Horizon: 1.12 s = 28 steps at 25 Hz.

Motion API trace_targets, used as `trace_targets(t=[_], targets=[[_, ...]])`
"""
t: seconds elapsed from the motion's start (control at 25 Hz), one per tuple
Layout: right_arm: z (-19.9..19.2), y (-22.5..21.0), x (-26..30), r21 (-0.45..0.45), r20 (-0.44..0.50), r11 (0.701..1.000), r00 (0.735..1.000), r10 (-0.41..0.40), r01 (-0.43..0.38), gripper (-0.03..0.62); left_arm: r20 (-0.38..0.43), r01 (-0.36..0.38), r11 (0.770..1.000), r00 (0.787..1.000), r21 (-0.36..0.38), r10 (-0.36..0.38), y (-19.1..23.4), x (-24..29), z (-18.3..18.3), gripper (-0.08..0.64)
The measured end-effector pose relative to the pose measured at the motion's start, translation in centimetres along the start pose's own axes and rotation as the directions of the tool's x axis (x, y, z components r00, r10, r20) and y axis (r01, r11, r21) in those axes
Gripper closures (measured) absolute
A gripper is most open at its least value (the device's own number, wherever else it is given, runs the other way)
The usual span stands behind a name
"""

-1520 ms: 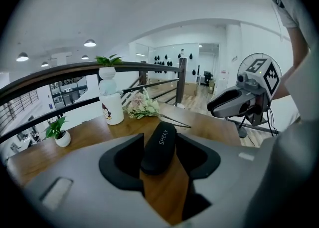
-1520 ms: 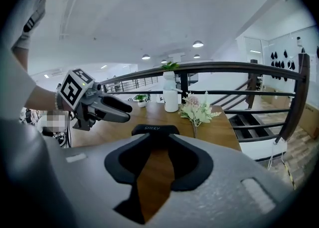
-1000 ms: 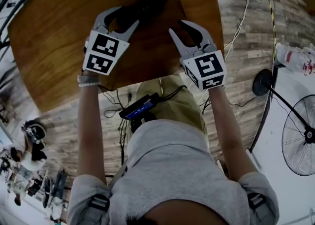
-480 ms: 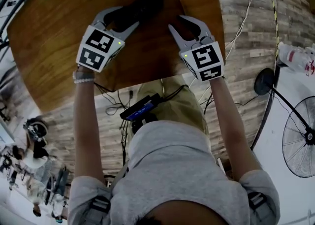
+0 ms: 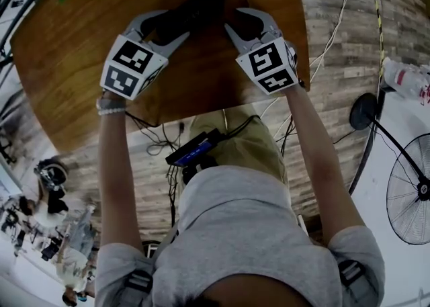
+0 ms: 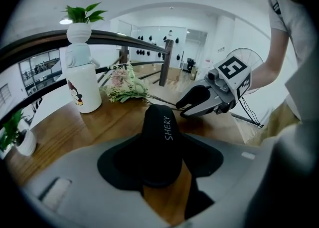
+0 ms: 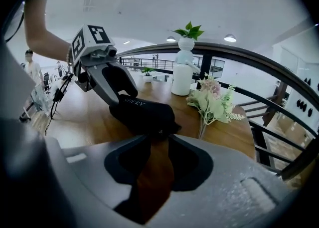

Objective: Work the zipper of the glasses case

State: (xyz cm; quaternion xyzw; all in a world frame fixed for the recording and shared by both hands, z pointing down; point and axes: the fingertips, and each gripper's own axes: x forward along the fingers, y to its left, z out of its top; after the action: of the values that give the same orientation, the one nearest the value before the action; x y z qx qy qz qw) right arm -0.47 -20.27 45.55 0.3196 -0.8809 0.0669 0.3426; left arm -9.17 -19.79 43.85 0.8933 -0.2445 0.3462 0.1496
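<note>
Wooden table [image 5: 80, 64] carries the black zippered glasses case [image 5: 191, 10], lying flat near the far edge, with a white bottle-shaped vase [image 6: 82, 80] and a flower sprig [image 6: 124, 87] beyond it.

Left gripper [image 5: 173, 22]: jaws spread and just been opening. The near end of the case lies between them, and the pads do not appear to press on it. This placement likely brackets the case so it can be steadied.

Right gripper [image 5: 234, 19]: jaws spread, nothing between the pads. The tips sit just beside the opposite end of the case, where a small zipper pull [image 7: 159, 133] seems to show. This probably lines the gripper up to pinch the pull.
</note>
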Motion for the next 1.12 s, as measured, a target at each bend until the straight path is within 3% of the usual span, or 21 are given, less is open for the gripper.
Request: trace_targets(t=[0.52,0.84,1.12], targets=[[-0.2,0.0,2.9,-0.072,-0.058,0.994,0.996,0.075,-0.079,0.479,-0.012,0.018,1.0,1.0,0.001,-0.018,0.0,-0.2,-0.4,0.307],[0.0,0.6,3.2,-0.115,-0.064,0.987,0.992,0.108,-0.115,0.581,-0.013,0.013,1.0,1.0,0.001,-0.012,0.2,-0.2,-0.3,0.307],[0.0,0.8,3.1,-0.101,-0.059,0.987,0.991,0.118,-0.124,0.588,-0.014,0.005,1.0,1.0,-0.006,-0.006,0.2,-0.3,-0.5,0.304]])
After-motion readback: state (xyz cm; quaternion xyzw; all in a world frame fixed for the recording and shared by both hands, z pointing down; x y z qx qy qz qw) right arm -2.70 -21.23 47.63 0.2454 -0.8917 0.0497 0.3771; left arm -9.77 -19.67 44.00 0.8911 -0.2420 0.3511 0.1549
